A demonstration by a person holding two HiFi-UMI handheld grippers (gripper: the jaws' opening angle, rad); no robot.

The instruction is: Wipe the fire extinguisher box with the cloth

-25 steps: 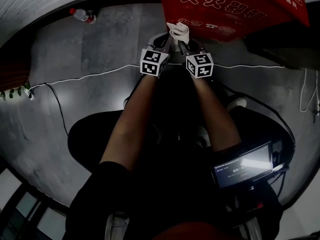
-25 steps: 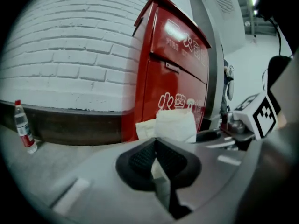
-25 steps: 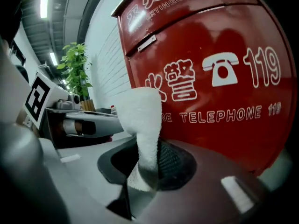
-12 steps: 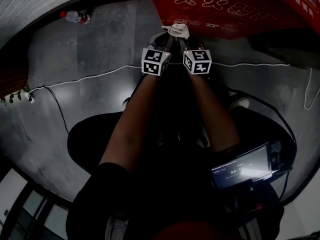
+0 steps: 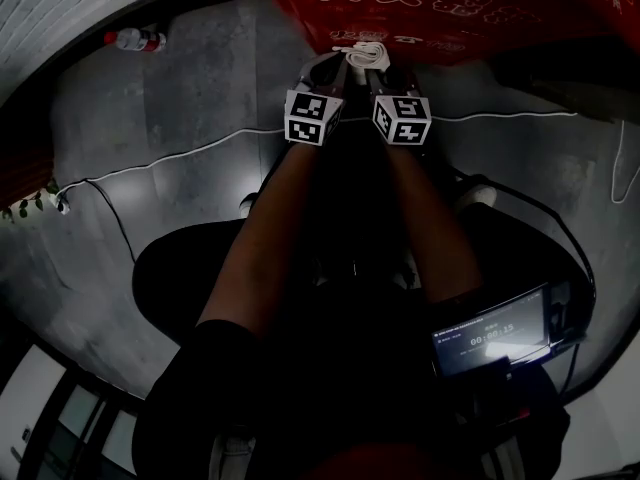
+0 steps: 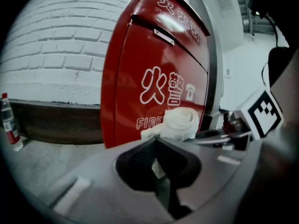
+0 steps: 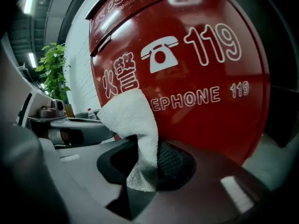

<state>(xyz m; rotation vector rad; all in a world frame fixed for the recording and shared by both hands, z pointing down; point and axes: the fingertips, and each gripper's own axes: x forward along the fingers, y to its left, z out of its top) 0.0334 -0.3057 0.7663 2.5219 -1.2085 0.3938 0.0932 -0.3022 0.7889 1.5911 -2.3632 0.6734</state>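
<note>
Right gripper view: the right hand-held gripper [image 7: 145,150] clamps a fluffy white cloth [image 7: 132,118] before the glossy red box [image 7: 205,73], the left hand-held gripper [image 6: 158,152] nipping its rolled end.

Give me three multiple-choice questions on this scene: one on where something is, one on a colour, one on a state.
1. Where is the plastic bottle?
A. On the floor by the brick wall
B. On a shelf
C. On the person's lap

2. What colour is the cloth in front of the red fire extinguisher box?
A. Blue
B. White
C. Yellow

3. What state is the right gripper in?
A. Open and empty
B. Shut on the bottle
C. Shut on the cloth

Answers:
1 A: the left gripper view shows it on the floor at the wall's foot.
2 B: both gripper views show white fabric.
3 C: the right gripper view shows the cloth pinched between its jaws.
</note>
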